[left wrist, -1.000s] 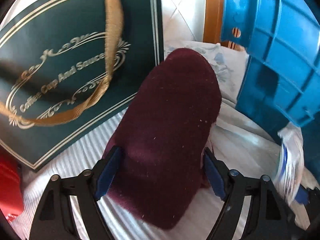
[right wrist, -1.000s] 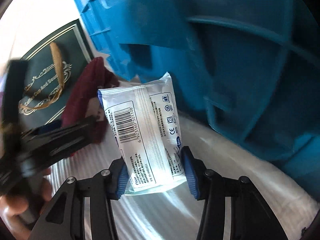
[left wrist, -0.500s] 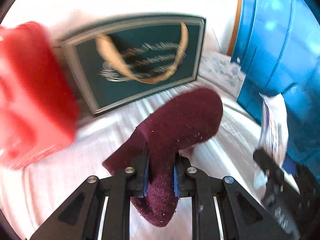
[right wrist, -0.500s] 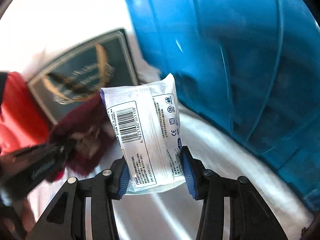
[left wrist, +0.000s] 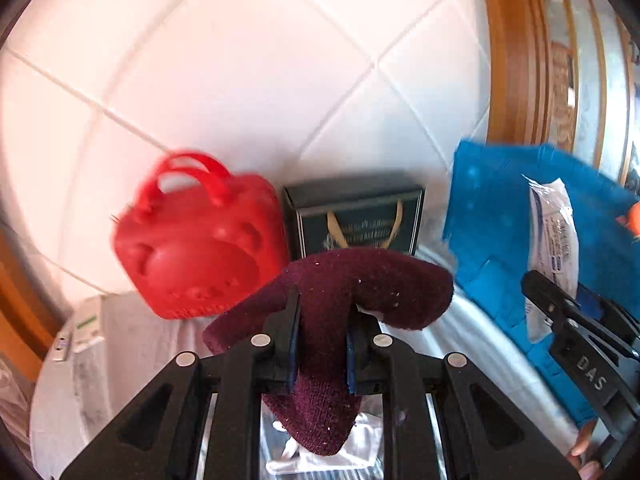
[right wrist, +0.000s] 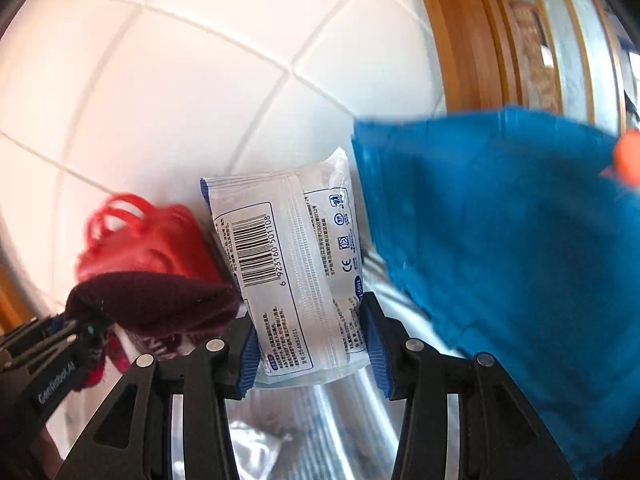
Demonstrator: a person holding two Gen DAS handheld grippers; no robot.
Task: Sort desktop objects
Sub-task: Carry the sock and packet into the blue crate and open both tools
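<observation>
wall: white tiles (left wrist: pixel 240 80) set on the diagonal with pale grout lines, filling the upper part of both views
frame: brown moulded wood (left wrist: pixel 508 60), upright at the right, touching the tiled wall along its left edge
panel: silvery grey strip (left wrist: pixel 600 60) inside the frame, edged with a thin gold line (glass or metal, cannot tell)
desk cover: white ribbed cloth (left wrist: pixel 472 328) over the desk
small box: white with a green mark (left wrist: pixel 86 326), lying near the left edge of the desk
orange shape: at the far right edge (right wrist: pixel 628 156) (too blurred to name)
</observation>
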